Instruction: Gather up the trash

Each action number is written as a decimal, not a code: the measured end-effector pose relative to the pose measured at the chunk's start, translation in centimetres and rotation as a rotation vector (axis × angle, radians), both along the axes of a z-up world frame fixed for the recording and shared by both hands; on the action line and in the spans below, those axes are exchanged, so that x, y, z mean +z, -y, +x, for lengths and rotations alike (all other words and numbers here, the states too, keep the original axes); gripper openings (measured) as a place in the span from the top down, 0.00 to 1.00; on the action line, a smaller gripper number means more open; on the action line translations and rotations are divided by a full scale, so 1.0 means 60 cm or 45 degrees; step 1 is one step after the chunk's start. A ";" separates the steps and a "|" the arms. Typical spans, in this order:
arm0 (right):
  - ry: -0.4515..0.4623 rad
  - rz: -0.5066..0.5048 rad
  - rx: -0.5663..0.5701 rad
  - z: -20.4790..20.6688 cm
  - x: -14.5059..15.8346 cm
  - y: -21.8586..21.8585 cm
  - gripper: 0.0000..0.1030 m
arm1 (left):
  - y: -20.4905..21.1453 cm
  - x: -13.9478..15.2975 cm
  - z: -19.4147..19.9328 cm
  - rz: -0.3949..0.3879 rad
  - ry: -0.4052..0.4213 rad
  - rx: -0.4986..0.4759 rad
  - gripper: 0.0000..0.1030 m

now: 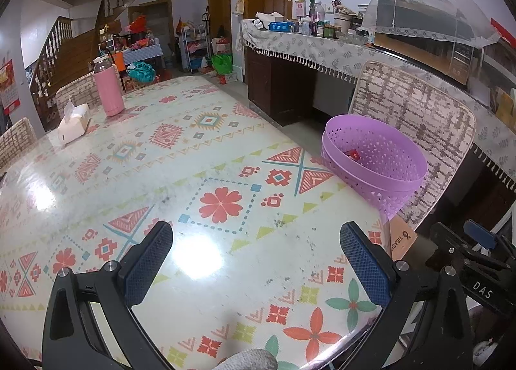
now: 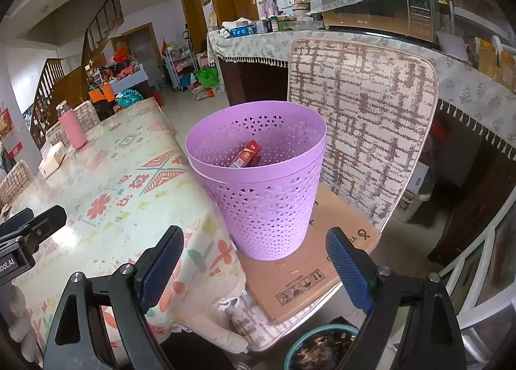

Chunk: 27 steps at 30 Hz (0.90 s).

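While both grippers hang with fingers spread and empty, the left gripper (image 1: pixel 256 260) over the patterned tabletop (image 1: pixel 193 160) and the right gripper (image 2: pixel 254 260) facing the purple basket (image 2: pixel 258 189), a red packet (image 2: pixel 246 154) lies inside that basket, which stands on a cardboard box (image 2: pixel 303 266) on the chair (image 2: pixel 361 118).

The basket (image 2: pixel 258 173) was a soft lilac, punched all over with tiny triangle holes, and the box (image 2: pixel 246 154) inside it was red. The tablecloth (image 1: pixel 200 157) was cream with coral flowers, teal crosses and lime-green triangles, kinda tribal-looking. The chair cover (image 2: pixel 361 112) had a beige and brown broken grid pattern. The bottle (image 1: pixel 108 89) was plain pink, the tissue box (image 1: pixel 74 123) off-white. Both grippers' pads (image 1: pixel 151 260) were dark blue with a fine mesh texture on black frames.
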State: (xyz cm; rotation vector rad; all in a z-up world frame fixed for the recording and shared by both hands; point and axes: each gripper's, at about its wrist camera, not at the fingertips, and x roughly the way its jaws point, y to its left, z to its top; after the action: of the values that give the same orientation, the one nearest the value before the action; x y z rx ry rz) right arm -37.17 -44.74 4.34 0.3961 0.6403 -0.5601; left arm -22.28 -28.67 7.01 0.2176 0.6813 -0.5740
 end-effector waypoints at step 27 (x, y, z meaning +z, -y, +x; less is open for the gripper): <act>-0.001 0.041 -0.025 -0.006 -0.023 0.023 0.10 | 0.033 -0.026 -0.013 0.074 -0.020 -0.090 0.00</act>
State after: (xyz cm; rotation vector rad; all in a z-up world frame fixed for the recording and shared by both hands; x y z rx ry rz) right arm -37.54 -46.15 2.98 0.4325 0.6477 -0.5689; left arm -23.05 -30.62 5.44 0.2930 0.7080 -0.6246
